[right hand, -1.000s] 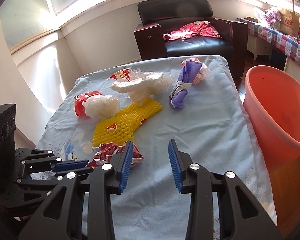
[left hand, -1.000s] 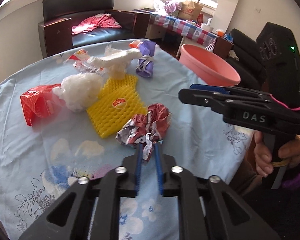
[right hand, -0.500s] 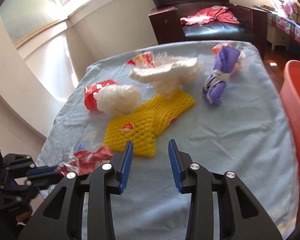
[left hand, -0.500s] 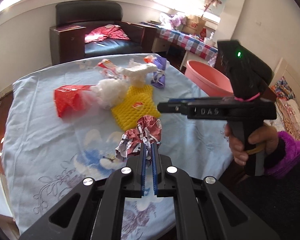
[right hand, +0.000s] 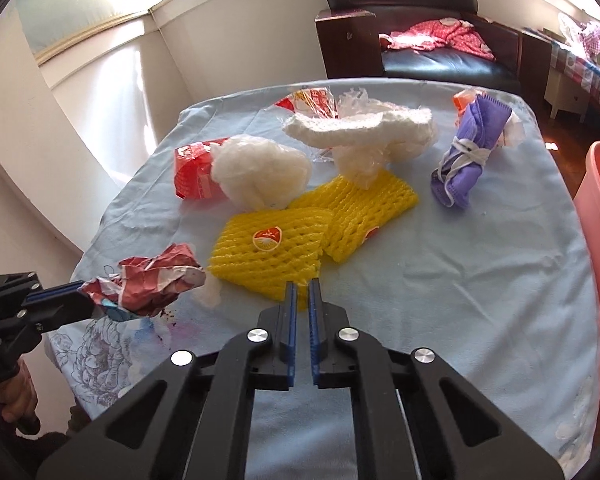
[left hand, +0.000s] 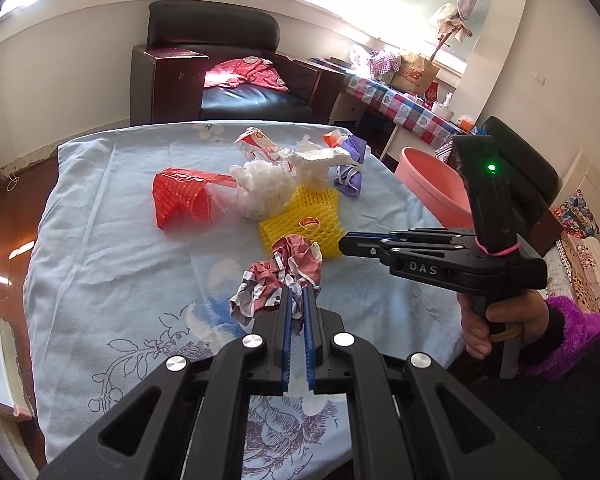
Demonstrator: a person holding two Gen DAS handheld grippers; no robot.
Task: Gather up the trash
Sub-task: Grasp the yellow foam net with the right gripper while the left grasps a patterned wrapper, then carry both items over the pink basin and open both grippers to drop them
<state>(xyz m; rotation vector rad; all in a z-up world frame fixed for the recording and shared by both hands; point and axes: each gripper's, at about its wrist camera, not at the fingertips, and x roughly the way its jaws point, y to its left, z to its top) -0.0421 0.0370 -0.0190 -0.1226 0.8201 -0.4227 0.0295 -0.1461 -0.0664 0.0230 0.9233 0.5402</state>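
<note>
The left hand-held gripper [left hand: 296, 300] is pinching a crumpled red-and-white wrapper [left hand: 278, 276], held clear of the cloth near the tabletop's [left hand: 100, 264] near edge; its pads hide part of the wad. The right hand-held gripper [right hand: 302, 292] has just been closing, and its blue pads now stand pressed nearly together with nothing between them, tips at the near edge of the yellow foam net [right hand: 272, 252]. Whether they touch the net cannot be told. The pink basin [left hand: 432, 184] stands off the tabletop's right edge, half hidden behind the right gripper's body and cut off in the right wrist view. Toward the far edge lie a white foam sheet [right hand: 360, 128], a white plastic wad [right hand: 260, 176] covering part of a red bag [right hand: 192, 176], and a purple bundle [right hand: 468, 152] near the far right corner.
</note>
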